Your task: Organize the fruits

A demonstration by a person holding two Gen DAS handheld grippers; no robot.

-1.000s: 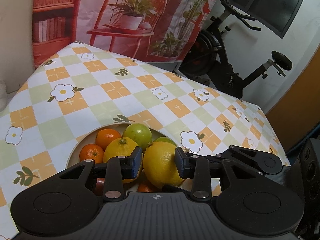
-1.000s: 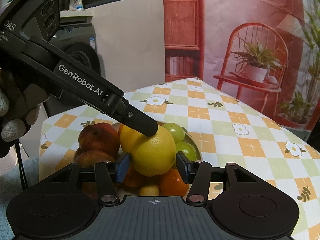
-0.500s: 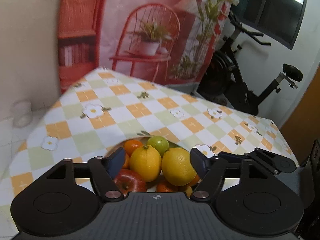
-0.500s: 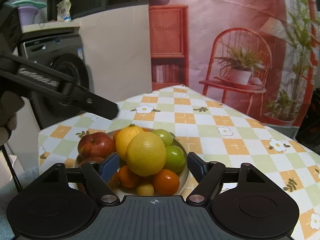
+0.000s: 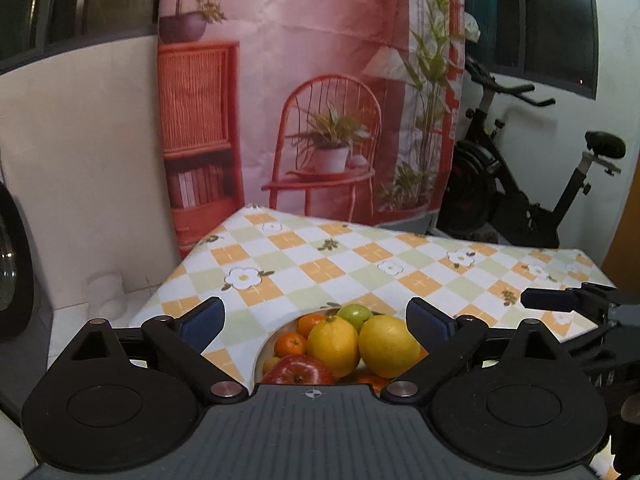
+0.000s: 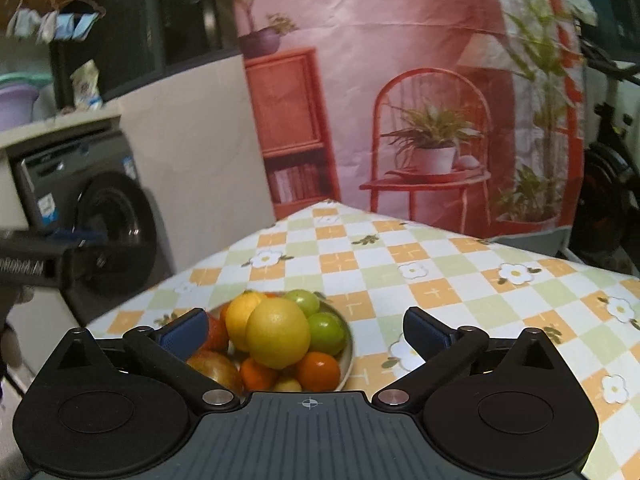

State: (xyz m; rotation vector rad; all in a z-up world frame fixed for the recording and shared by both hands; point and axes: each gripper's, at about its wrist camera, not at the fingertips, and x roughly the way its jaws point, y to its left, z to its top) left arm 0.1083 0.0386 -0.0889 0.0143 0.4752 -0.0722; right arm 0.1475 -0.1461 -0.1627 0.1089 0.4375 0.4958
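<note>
A pale plate (image 6: 350, 346) on the checked tablecloth (image 6: 440, 276) holds a heap of fruit. Two lemons (image 6: 278, 338) (image 6: 242, 316) lie on top, with green fruits (image 6: 326, 332), tangerines (image 6: 318, 370) and apples (image 6: 214, 364) around them. My right gripper (image 6: 306, 326) hangs back above the heap, its jaws opening wide and touching no fruit. In the left wrist view the lemons (image 5: 334, 344) (image 5: 388, 346) top a red apple (image 5: 298, 372). My left gripper (image 5: 315, 314) is also opening, with nothing pressed between its pads. The right gripper's finger (image 5: 560, 300) shows at the right.
A washing machine (image 6: 104, 224) stands left of the table, with the left gripper's body (image 6: 52, 254) blurred in front of it. An exercise bike (image 5: 520, 200) is beyond the table's right side. A printed backdrop (image 5: 320, 100) hangs behind. The plate sits near the table's left corner.
Both grippers were nearly shut around lemons on the heap. Their jaws have spread wide and both have pulled back and upward, leaving the lemons on the plate.
</note>
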